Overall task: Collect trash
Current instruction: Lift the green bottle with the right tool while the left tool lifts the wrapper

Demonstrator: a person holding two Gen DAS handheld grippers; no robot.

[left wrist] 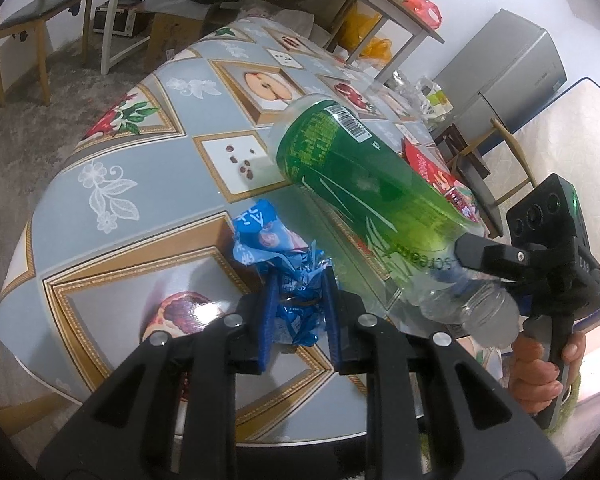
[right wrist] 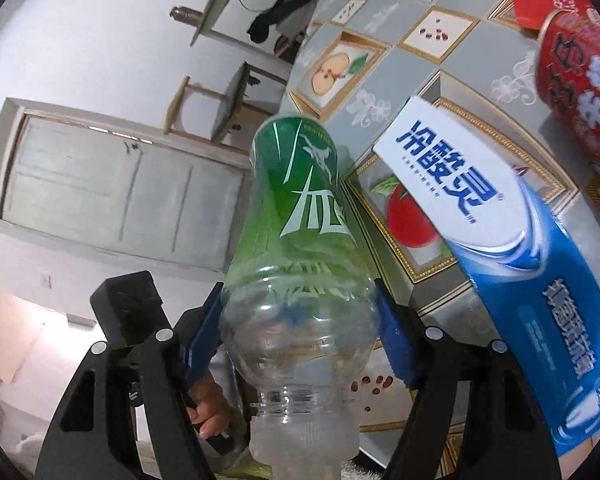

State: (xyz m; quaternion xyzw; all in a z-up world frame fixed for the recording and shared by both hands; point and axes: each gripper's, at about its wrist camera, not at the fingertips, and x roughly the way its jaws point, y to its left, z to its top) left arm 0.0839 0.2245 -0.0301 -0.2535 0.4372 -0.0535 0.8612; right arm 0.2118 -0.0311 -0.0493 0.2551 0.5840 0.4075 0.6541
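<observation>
My left gripper (left wrist: 300,300) is shut on a crumpled blue plastic wrapper (left wrist: 272,248), held just above the patterned tablecloth (left wrist: 140,184). My right gripper (right wrist: 300,320) is shut on the clear neck end of an empty plastic bottle with a green label (right wrist: 296,208), held in the air with its base pointing away. In the left wrist view the same bottle (left wrist: 360,176) slants across the table and the right gripper (left wrist: 496,268) clamps its lower end at the right.
A blue and white toothpaste box (right wrist: 500,240) lies on the table to the right of the bottle. A red can (right wrist: 580,92) lies at the far right, with a red packet (left wrist: 436,172) beyond. Chairs (left wrist: 32,28), a side table and a grey cabinet (left wrist: 512,68) stand around.
</observation>
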